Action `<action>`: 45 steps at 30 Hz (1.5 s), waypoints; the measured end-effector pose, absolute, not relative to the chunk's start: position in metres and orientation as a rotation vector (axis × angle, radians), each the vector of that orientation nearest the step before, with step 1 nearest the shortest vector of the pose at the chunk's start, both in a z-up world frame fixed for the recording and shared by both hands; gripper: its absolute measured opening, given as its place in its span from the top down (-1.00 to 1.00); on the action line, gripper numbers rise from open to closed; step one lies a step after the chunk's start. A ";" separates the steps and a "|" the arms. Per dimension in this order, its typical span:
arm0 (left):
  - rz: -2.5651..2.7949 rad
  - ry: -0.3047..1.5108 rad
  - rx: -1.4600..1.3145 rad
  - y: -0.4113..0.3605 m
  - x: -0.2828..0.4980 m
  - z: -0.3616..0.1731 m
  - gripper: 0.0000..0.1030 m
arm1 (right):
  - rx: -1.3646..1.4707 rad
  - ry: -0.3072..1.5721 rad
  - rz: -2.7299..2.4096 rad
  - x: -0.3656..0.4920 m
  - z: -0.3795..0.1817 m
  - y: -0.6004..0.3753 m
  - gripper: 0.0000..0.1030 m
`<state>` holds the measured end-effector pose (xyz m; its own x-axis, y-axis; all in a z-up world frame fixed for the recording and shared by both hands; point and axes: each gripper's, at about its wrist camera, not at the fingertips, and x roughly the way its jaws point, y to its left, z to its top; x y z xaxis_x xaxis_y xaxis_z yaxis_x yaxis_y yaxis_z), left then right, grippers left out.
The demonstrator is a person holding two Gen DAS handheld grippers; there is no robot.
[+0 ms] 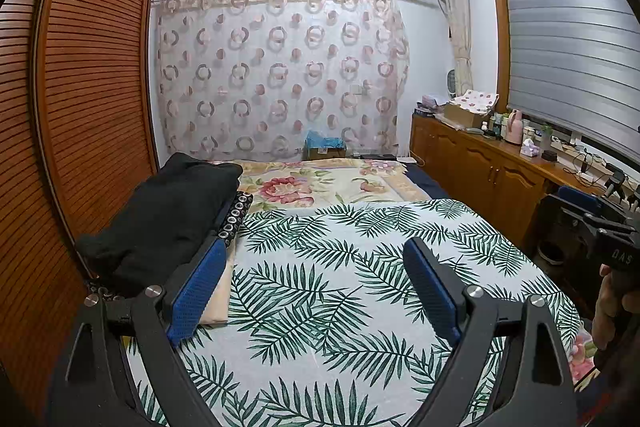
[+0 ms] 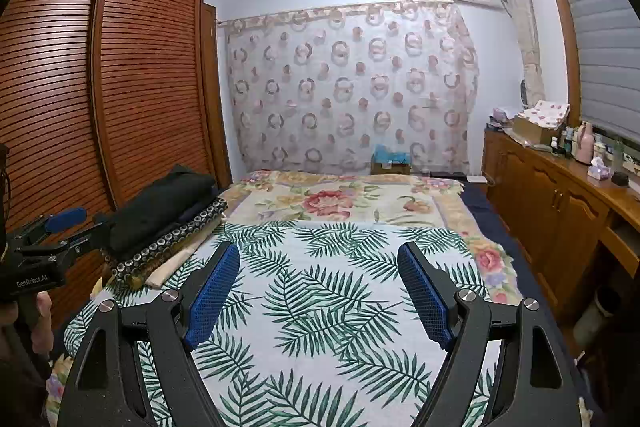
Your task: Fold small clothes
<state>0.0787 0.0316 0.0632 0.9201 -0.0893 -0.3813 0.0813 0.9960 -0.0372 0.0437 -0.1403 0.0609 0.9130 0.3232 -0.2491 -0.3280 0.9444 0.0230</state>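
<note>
Clothes lie in a stack (image 1: 172, 211) at the left side of the bed, against the slatted wardrobe (image 1: 80, 99): a black garment (image 2: 160, 203) on top, a dark cloth with a ring pattern (image 2: 172, 243) under it, and a pale cream piece (image 1: 218, 295) at the bottom. The stack's long axis runs away from the cameras, along the bed's left edge toward the far wall. The leaf-print sheet (image 1: 340, 287) in front of both tools is bare of any garment.

The left gripper (image 1: 316, 291) has its jaws wide apart with nothing between them; its left pad (image 1: 198, 291) sits just beside the near end of the stack, over the cream piece, though whether it touches I cannot tell. The right gripper (image 2: 320, 299) also stands wide and empty, aimed down the middle of the sheet, with the stack well off to its left. In the right wrist view the left tool shows at the far left edge, close to the stack's near end, held by a hand (image 2: 40, 311).

So the left hand is clearly the nearer one. Judging from this, the next move calls for a reach leftward and slightly forward to take one garment by its near edge and draw it onto the open sheet, where both tools can work it. The risk is dragging the whole stack along.
</note>
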 end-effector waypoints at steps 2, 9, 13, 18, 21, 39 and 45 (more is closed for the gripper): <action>-0.086 0.394 -0.023 0.033 0.078 0.063 -0.76 | -0.016 0.254 0.336 0.046 0.060 -0.143 -0.61; -0.086 0.394 -0.024 0.033 0.078 0.064 -0.76 | -0.022 0.253 0.330 0.046 0.059 -0.149 -0.61; -0.084 0.388 -0.025 0.032 0.078 0.064 -0.76 | -0.024 0.253 0.329 0.046 0.059 -0.152 -0.61; -0.083 0.380 -0.028 0.031 0.075 0.062 -0.76 | -0.026 0.252 0.327 0.046 0.060 -0.155 -0.61; -0.084 0.378 -0.027 0.029 0.075 0.063 -0.76 | -0.027 0.254 0.329 0.046 0.060 -0.158 -0.61; -0.082 0.377 -0.027 0.029 0.075 0.062 -0.76 | -0.028 0.250 0.326 0.045 0.061 -0.165 -0.61; -0.083 0.378 -0.026 0.029 0.075 0.062 -0.76 | -0.028 0.250 0.326 0.045 0.062 -0.166 -0.61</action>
<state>0.0745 0.0291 0.0622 0.9262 -0.0858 -0.3671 0.0761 0.9963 -0.0408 0.0446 -0.1655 0.0618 0.9167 0.3138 -0.2476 -0.3207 0.9471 0.0130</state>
